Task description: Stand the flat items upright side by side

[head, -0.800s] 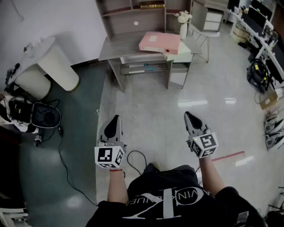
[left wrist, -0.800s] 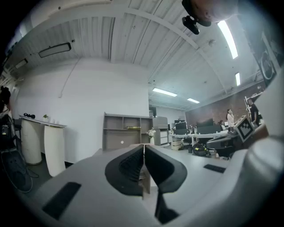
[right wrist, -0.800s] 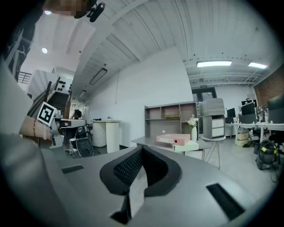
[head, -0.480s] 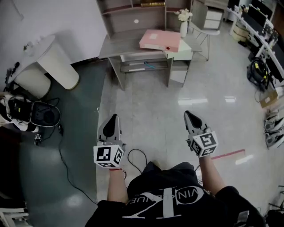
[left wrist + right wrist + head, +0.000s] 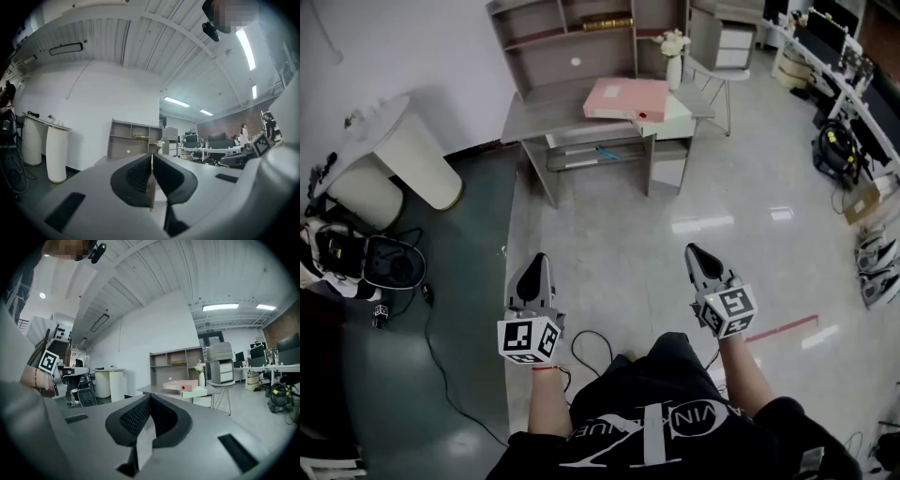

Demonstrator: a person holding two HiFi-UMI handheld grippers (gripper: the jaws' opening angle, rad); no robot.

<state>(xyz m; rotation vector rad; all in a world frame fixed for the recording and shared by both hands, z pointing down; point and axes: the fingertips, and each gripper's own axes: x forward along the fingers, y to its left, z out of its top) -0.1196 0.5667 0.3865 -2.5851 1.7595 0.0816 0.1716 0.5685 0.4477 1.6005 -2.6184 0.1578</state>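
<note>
A pink flat file box (image 5: 626,98) lies on a pale green one (image 5: 672,111) at the right end of a grey desk (image 5: 534,114) across the room. In the right gripper view the pink box (image 5: 181,385) rests flat on the green one (image 5: 193,392). My left gripper (image 5: 534,272) and right gripper (image 5: 697,258) are held out over the floor, far short of the desk. Both are shut with nothing between the jaws. The left gripper view shows its jaws (image 5: 152,159) pressed together; the right gripper view shows the same (image 5: 149,401).
A shelf unit (image 5: 572,37) stands behind the desk, with a white vase of flowers (image 5: 673,56) and a chair (image 5: 714,75) to its right. White cylindrical stands (image 5: 389,150) sit at the left. A black cable (image 5: 586,342) trails on the floor near my feet. Bags and desks line the right side.
The desk and boxes sit slightly further up and left in the head view; both grippers have dropped a little lower in the frame. They stay shut.
</note>
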